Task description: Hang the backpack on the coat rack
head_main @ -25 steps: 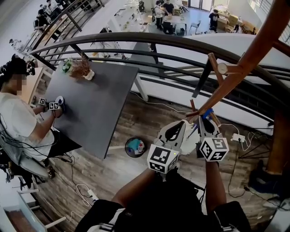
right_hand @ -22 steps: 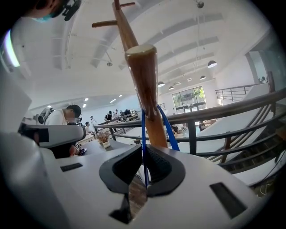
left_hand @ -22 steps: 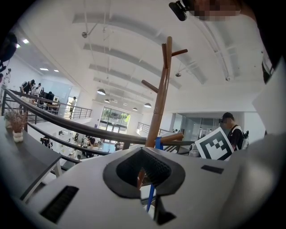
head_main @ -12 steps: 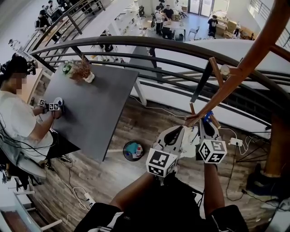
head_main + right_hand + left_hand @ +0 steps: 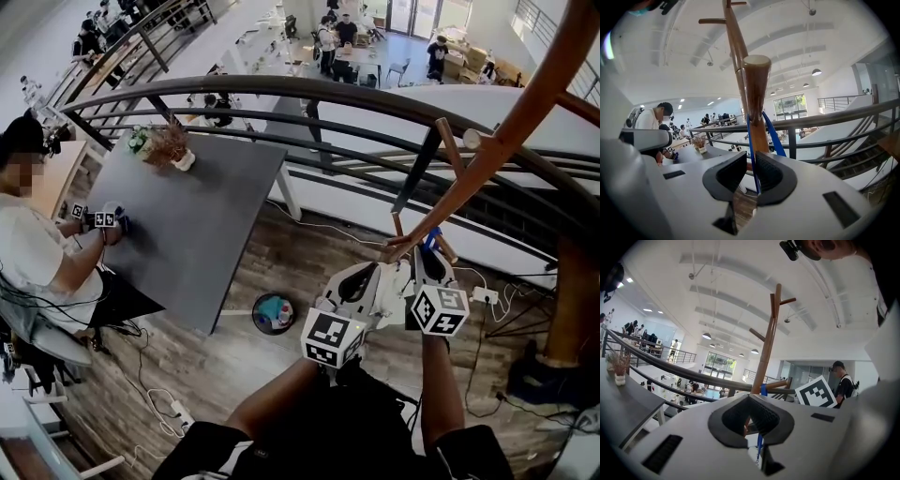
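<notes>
A wooden coat rack (image 5: 497, 141) leans across the right of the head view, with a short peg (image 5: 412, 242) near my grippers. A blue strap (image 5: 749, 133) loops over that peg (image 5: 757, 98) and drops between the right gripper's jaws (image 5: 751, 154), which stand slightly apart. In the head view the right gripper (image 5: 424, 255) sits just under the peg and the strap (image 5: 430, 239). My left gripper (image 5: 375, 272) is beside it, jaws together (image 5: 746, 399) with nothing visibly held, pointing at the rack pole (image 5: 766, 352). A dark mass (image 5: 347, 422) below the grippers may be the backpack; I cannot tell.
A curved metal railing (image 5: 328, 89) runs behind the rack, with a lower floor beyond it. A grey table (image 5: 197, 216) with a potted plant (image 5: 169, 142) stands at left, where a seated person (image 5: 37, 253) works. A round bin (image 5: 274, 311) and a power strip (image 5: 487, 295) lie on the wooden floor.
Both grippers have dropped slightly under the peg since a second ago and have barely moved in the last half second. The strap stays on the peg.
</notes>
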Action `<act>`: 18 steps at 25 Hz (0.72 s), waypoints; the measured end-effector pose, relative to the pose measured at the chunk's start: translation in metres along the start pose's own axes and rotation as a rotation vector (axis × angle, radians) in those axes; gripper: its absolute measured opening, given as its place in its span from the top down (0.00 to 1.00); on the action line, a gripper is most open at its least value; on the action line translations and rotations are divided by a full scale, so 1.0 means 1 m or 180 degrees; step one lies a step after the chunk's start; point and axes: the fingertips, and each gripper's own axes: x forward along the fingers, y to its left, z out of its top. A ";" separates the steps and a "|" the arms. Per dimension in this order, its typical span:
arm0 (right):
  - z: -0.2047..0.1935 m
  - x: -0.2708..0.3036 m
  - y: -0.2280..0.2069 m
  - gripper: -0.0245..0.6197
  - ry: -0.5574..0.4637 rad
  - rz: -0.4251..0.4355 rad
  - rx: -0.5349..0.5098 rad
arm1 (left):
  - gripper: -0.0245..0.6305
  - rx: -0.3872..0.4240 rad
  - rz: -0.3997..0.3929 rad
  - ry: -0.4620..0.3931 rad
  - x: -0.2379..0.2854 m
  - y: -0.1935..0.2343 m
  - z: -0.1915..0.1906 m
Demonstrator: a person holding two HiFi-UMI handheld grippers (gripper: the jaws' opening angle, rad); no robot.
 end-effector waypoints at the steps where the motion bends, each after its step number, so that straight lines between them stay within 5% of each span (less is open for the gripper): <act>1: 0.000 0.000 0.000 0.89 0.0000 -0.0006 -0.0002 | 0.95 -0.0001 0.0000 -0.0001 -0.001 0.000 0.000; 18: -0.002 -0.008 -0.001 0.89 -0.0008 -0.0069 -0.0053 | 0.95 0.0025 -0.0070 -0.0013 -0.004 -0.005 0.002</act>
